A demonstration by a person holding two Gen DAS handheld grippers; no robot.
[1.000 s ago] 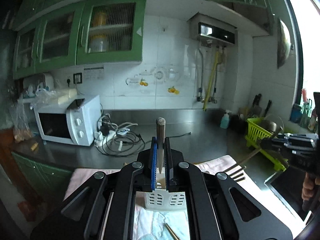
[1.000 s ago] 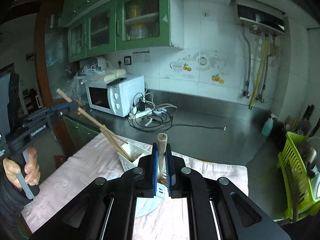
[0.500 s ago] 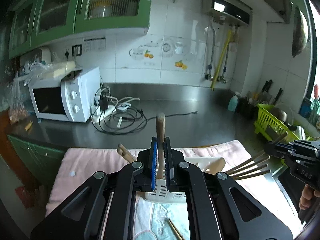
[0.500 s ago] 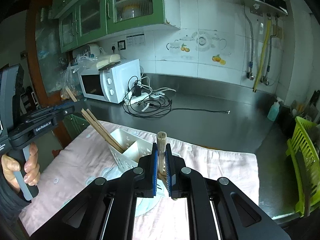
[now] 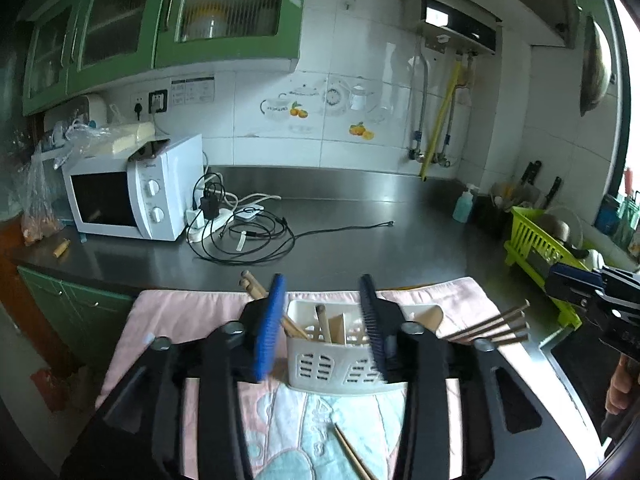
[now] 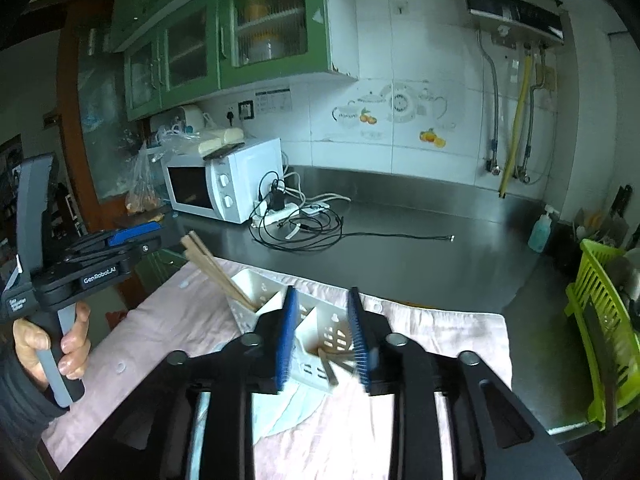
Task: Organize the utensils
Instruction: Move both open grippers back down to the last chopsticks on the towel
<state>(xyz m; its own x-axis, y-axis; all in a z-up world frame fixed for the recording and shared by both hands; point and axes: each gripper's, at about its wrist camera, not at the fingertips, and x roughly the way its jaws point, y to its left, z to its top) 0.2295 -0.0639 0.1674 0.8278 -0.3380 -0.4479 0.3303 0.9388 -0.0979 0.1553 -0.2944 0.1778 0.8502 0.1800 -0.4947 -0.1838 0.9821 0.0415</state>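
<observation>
Both tongs, left (image 5: 323, 320) and right (image 6: 321, 330), have just been opening and grip nothing, their released wooden utensils standing in the white slotted plastic caddy (image 5: 340, 354) on the pink cloth (image 5: 180, 316) covering the steel tabletop (image 5: 360, 236), near tangled black cables (image 5: 244, 240).

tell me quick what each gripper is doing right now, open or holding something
left gripper: open, jaws just opened, pads clear of the white utensil holder.
right gripper: open, jaws just opened, gripping nothing.
</observation>
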